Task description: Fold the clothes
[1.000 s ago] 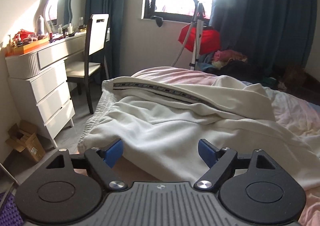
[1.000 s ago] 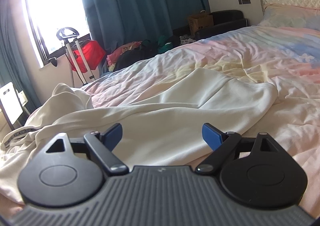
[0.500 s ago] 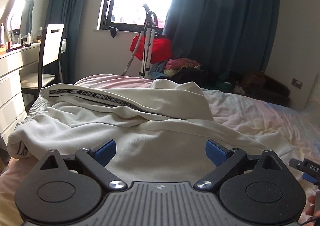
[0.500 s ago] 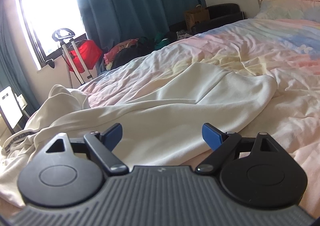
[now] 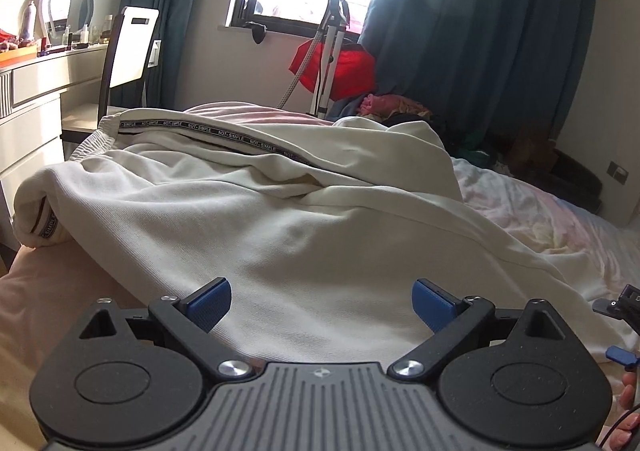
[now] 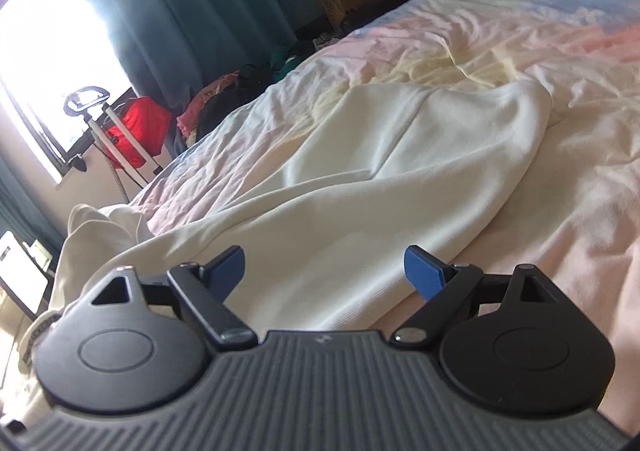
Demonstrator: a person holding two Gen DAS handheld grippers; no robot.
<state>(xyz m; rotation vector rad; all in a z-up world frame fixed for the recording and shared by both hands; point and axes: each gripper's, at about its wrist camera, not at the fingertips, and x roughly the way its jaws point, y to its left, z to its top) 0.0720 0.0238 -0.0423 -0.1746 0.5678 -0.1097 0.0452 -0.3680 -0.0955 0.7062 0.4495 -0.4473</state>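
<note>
Cream trousers [image 5: 280,211] with a black lettered stripe lie crumpled across the bed [image 5: 540,219]; the waistband end is at the left. In the right wrist view a trouser leg [image 6: 420,155] stretches towards the pillows on the pastel bed [image 6: 560,31]. My left gripper [image 5: 322,301] is open and empty, just above the near edge of the cloth. My right gripper [image 6: 324,269] is open and empty, low over the near edge of the leg. Part of the right gripper [image 5: 618,305] shows at the right edge of the left wrist view.
A white dressing table [image 5: 36,91] and a chair [image 5: 128,51] stand left of the bed. A garment steamer with a red item [image 5: 332,63] stands under the window, beside dark curtains [image 5: 480,31] and a heap of clothes [image 5: 384,107] on the floor.
Both grippers stay open. The left view has swung right and dropped closer to the trousers. The right gripper has tilted and moved closer over the trouser leg.
</note>
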